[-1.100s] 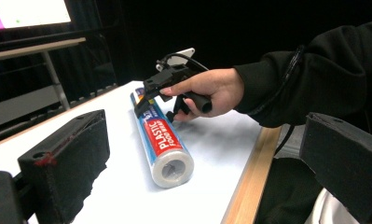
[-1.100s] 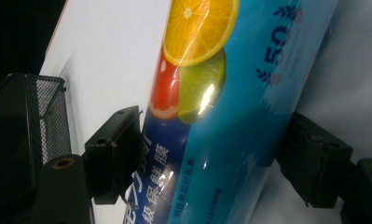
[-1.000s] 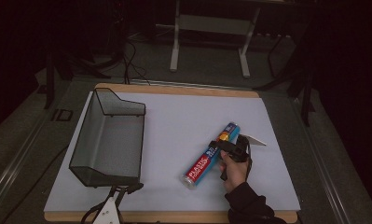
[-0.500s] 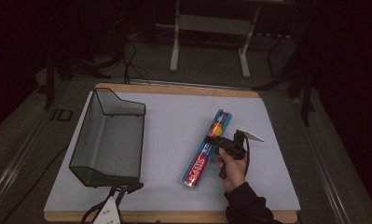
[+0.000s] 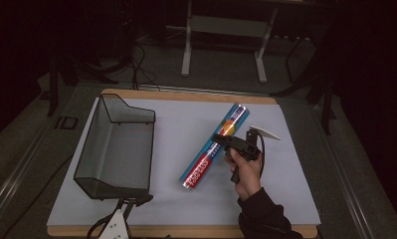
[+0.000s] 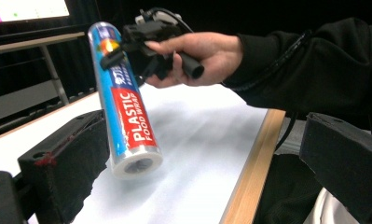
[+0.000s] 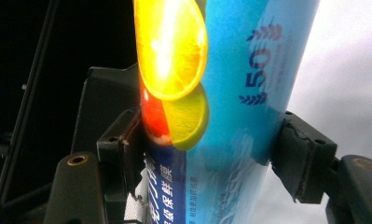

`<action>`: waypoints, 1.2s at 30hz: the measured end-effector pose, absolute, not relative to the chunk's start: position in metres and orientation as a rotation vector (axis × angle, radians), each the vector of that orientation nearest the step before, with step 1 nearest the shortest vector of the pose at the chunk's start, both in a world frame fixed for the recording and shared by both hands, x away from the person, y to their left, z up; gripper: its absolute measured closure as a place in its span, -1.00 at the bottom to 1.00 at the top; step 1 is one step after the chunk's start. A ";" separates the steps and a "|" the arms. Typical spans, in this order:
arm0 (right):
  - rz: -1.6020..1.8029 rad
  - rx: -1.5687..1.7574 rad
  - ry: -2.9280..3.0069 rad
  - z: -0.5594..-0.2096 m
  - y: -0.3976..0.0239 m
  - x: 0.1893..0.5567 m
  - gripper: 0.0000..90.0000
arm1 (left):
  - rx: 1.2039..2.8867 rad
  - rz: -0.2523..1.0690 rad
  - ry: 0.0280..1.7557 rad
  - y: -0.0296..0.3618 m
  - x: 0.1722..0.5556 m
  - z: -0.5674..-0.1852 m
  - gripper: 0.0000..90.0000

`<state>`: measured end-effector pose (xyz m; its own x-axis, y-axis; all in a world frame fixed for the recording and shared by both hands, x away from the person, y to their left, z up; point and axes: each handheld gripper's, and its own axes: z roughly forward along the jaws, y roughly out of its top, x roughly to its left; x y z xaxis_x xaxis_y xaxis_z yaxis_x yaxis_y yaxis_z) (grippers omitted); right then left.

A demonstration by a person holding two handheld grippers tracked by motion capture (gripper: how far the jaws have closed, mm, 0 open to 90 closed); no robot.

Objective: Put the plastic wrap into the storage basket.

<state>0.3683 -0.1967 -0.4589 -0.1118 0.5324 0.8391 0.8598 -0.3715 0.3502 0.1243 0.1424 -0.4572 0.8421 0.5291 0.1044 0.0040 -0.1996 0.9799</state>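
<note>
Left gripper (image 5: 120, 219): at the near edge of the table, just in front of the wire basket; in the left gripper view its two black jaws stand wide apart with nothing between them. Wire basket (image 5: 117, 149): dark mesh, open top, standing on the left part of the white mat (image 5: 176, 209), its taller end wall toward the far side. Right hand (image 5: 246, 172): rising from a dark sleeve at the near right, wrapped around the handle of the right gripper (image 5: 221, 140). Right gripper: jaws clamped on the roll from both sides, pads pressing the blue wrapper in the right gripper view, at about the roll's upper middle beside the printed citrus slices. Roll of plastic food wrap (image 5: 215, 147): long blue and red tube, tilted, its near lower end close above the mat and its far end raised, lying on a diagonal right of the basket and well apart from it; the left gripper view shows its open core end facing the camera. Wooden table edge (image 6: 253, 158): frames the mat. Metal stand legs (image 5: 223, 50): beyond the table in the dark.
</note>
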 end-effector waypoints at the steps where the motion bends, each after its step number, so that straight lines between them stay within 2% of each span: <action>1: -1.484 -1.851 -1.556 -0.455 -0.194 0.368 -0.29 | 1.719 0.499 0.414 0.142 0.124 -0.457 -0.95; 10: -1.570 -1.756 -1.713 -0.426 -0.170 0.370 -0.29 | 1.718 0.497 0.416 0.143 0.124 -0.457 -0.95; 36: -1.604 -1.576 -1.883 -0.375 -0.105 0.388 -0.29 | 1.705 0.498 0.418 0.146 0.123 -0.457 -0.95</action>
<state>0.3883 -0.1045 -0.3746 -0.4073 0.5690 0.7144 0.7959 -0.1626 0.5832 0.1232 0.1457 -0.4565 0.8410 0.5321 0.0976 0.0037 -0.1860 0.9825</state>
